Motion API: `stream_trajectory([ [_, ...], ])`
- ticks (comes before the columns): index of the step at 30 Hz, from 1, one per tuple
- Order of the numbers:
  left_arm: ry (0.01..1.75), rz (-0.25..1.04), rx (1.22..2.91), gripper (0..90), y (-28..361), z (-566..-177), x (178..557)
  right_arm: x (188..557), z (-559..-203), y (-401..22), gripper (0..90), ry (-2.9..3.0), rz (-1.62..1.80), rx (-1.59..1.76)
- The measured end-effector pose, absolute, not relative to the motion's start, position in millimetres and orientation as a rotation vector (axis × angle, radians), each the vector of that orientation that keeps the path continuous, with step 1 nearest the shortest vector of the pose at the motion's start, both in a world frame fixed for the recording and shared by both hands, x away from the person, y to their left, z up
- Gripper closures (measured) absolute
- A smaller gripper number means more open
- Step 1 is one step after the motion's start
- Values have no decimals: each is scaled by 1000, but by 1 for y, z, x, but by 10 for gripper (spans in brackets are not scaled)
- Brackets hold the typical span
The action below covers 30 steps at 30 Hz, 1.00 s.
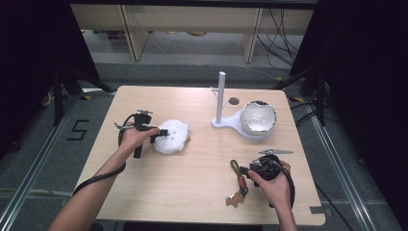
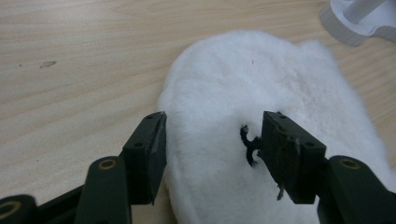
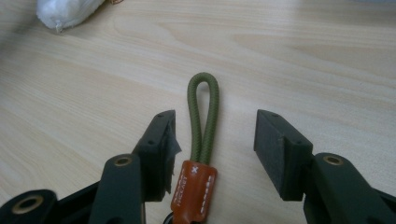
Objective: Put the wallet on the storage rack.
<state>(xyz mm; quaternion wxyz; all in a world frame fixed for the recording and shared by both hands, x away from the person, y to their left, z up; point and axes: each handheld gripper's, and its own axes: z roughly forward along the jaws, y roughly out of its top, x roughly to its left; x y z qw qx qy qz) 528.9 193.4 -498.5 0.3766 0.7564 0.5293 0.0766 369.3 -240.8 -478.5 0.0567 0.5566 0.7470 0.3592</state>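
The left claw (image 2: 212,144) stands apart around the white plush (image 2: 261,116), and the right claw (image 3: 215,149) stands apart around the green strap (image 3: 204,119) on the table (image 1: 192,183)

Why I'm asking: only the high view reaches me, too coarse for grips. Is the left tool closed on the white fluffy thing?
Observer: No. In the left gripper view the left tool straddles the white fluffy thing, jaws open, pads not squeezing it.
Operator: And the right tool?
Observer: The right tool is open too; the green cord loop lies between its jaws, unheld.
Operator: Anything on that cord?
Observer: An orange leather tab with stamped lettering binds the loop's base, beside one jaw.
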Motion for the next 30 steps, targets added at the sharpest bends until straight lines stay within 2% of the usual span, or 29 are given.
stream_trajectory([
  [12, 1372, 203, 1945, 495, 190, -505, 531, 370, -482, -242, 493, 2316, 1118, 1666],
  [14, 1365, 226, 1955, 576, 190, -505, 530, 370, -481, -242, 493, 2323, 1122, 1668],
  [22, 1357, 264, 1956, 767, 187, -503, 527, 370, -484, -240, 493, 2302, 1182, 1667],
  [30, 1344, 210, 1874, 828, 191, -499, 521, 370, -483, -242, 495, 2285, 1188, 1674],
])
